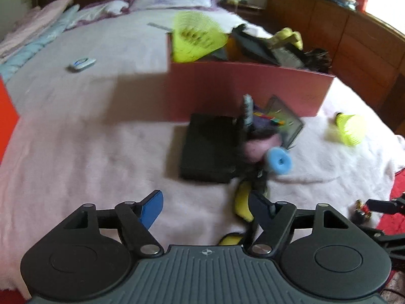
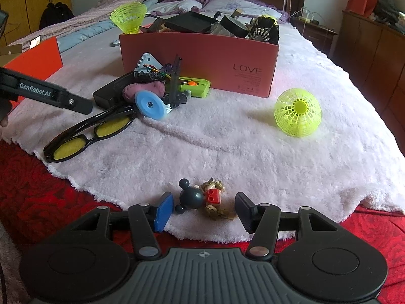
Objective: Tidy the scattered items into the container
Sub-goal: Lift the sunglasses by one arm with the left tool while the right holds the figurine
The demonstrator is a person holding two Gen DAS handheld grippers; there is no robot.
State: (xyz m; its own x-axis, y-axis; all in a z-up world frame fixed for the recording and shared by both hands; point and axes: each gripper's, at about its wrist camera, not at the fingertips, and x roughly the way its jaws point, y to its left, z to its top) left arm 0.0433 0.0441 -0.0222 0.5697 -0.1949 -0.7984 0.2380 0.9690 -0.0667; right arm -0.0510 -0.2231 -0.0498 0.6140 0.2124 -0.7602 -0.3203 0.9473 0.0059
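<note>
Right gripper (image 2: 203, 211) with jaws spread, straddling a small mouse figurine (image 2: 202, 198) that lies on its side at the near edge of the white fleece blanket (image 2: 227, 147); the pads stand just beside it on both sides and do not press on it. The figurine reads as light, rigid moulded plastic, with a smooth dark round head (image 2: 191, 198), 2 small ears, a red body and gold-coloured limbs. The head is the broadest and probably the most slippery part; the squarer red torso (image 2: 212, 195) looks the surer place to pinch, since thin limbs and ears may snap or twist out of the pads.

Left gripper (image 1: 205, 207), blurred in its own view, has its jaws apart with nothing between the pads; black sunglasses with yellow lenses (image 2: 88, 136) lie under its right-hand finger. These appear light and somewhat fragile; the frame's bridge seems a safer hold than a lens or a thin arm.

The pink cardboard box (image 2: 202, 58), already well filled, stands well beyond both. Just before it lie a black case (image 1: 210, 147), a blue disc (image 2: 150, 105) and a green gadget (image 2: 196, 87); a yellow plastic shuttlecock (image 2: 298, 112) lies apart.
</note>
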